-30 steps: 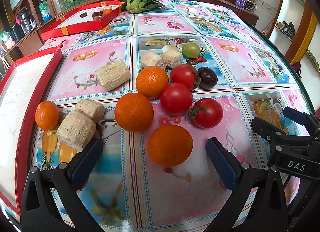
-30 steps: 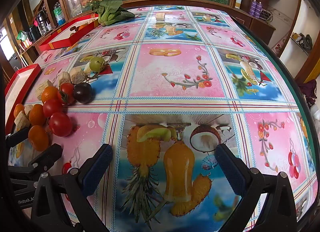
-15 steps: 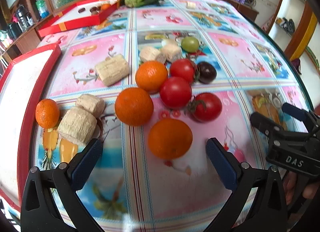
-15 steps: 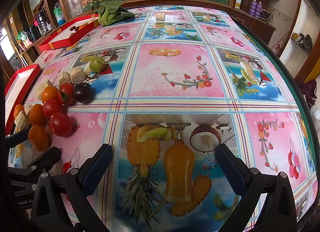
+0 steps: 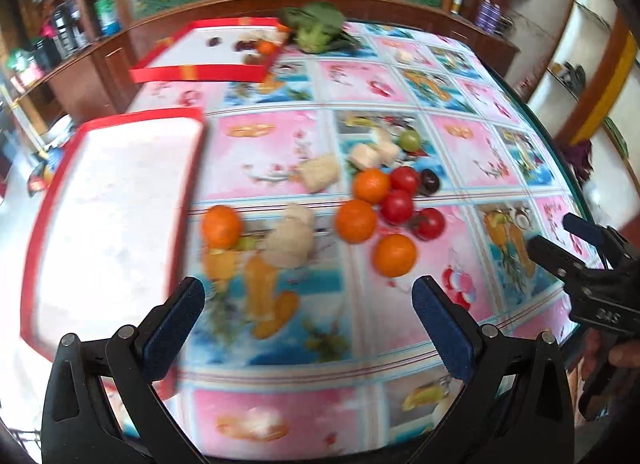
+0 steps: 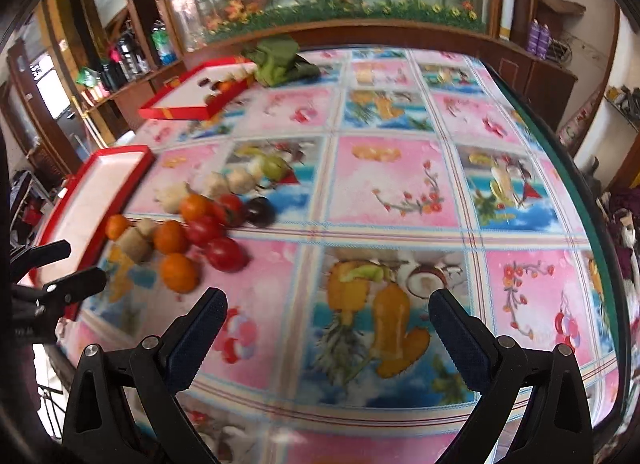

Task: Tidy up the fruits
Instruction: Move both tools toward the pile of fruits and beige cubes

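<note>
Both tongs empty, jaws spread wide: left tongs (image 5: 308, 306), right tongs (image 6: 327, 322). Both hang above the surface (image 5: 460, 112), touching nothing.

Fruit sits in a loose pile mid-surface: nearest orange (image 5: 394, 255), three red tomatoes (image 5: 429, 224) just behind it, two more oranges and a dark plum (image 5: 429, 181) further back, a green one (image 5: 409, 140) at the far end. One orange (image 5: 221, 226) lies apart, close to the near red tray (image 5: 116, 216), which looks bare. Pale woody chunks (image 5: 289, 245) are mixed in; can't tell what they are, frame is blurred.

Handling guess: oranges are firm, light and round, so they roll; I'd close across the widest part. Tomatoes are smooth and soft-skinned, so a light squeeze, clear of the stem.

From the left tongs the nearest orange is ahead and right of centre. From the right tongs the pile (image 6: 180, 272) is well off to the left, outside the jaws.
</note>
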Tool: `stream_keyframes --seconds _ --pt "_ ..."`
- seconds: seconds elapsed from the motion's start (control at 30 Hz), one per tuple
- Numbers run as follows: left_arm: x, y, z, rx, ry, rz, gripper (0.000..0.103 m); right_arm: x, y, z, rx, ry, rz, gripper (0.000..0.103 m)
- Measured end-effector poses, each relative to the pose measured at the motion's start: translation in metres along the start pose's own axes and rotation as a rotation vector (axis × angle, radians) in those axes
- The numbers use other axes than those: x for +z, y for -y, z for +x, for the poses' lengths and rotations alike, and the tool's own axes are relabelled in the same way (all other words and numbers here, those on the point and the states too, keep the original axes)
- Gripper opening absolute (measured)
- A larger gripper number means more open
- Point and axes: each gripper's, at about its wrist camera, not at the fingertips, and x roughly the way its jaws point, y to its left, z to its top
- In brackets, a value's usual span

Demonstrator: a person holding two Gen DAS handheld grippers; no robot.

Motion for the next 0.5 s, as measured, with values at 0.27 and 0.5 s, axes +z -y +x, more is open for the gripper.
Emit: stream_keyframes --seconds 0.27,0.5 --pt "-0.007 -0.021 0.001 -0.012 -0.046 -0.080 0.103 -0.002 -0.048 -0.009 0.044 0.013 -0.185 0.101" --pt "-0.019 -0.033 0.004 0.011 -0.064 -0.130 0.103 -0.009 -0.062 -0.006 0.099 0.002 -0.246 0.098"
